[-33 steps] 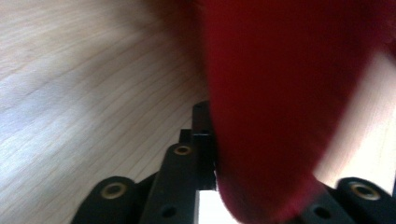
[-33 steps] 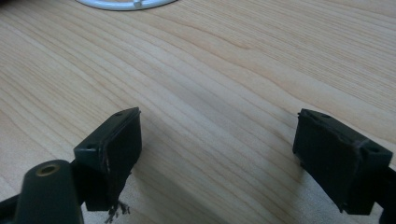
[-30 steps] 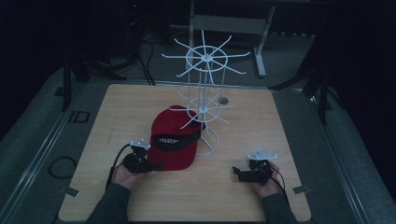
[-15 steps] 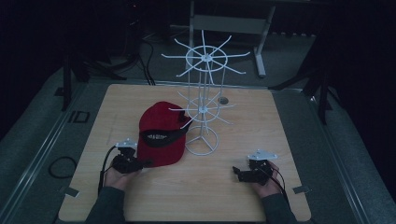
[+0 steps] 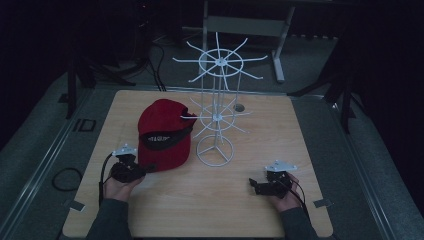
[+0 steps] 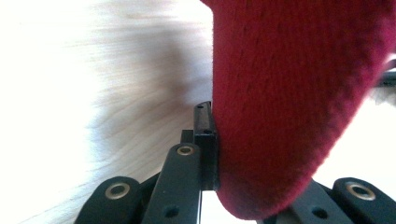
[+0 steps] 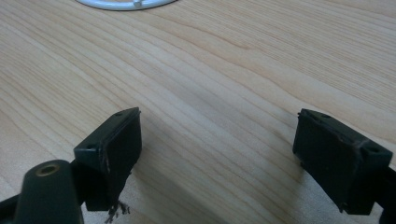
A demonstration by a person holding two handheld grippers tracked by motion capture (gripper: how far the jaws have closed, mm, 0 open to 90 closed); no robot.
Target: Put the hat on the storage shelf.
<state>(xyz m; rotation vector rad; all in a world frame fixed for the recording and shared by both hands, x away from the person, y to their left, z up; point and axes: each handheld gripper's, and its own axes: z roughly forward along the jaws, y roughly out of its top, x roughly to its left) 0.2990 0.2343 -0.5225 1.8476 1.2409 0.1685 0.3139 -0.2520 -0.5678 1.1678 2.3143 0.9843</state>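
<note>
Your left gripper (image 5: 141, 170) sits near the table's (image 5: 300, 150) front left corner, clamped on the brim of the red cap (image 5: 165, 132). In the left gripper view one black jaw presses flat against the red cloth (image 6: 289, 93), and the other jaw is hidden behind it. Over the last second you have drawn that gripper toward the left edge and slightly back, and the cap has come with it. A second ago the cap lay against the foot of the white wire rack (image 5: 216, 112); now it lies left of the rack's ring base, its crown toward the far edge and its brim toward you. One lower prong of the rack reaches over the cap's right side; whether it touches the cloth cannot be told.

The rack stands in the middle of the table, where it stood before, upright on its ring base.

Your right gripper (image 5: 256, 186) rests near the front right corner, unmoved since the earlier frames. Its jaws are spread wide with bare wood between them (image 7: 219, 135), gripping nothing. The edge of the rack's base ring (image 7: 126, 4) shows beyond them.
</note>
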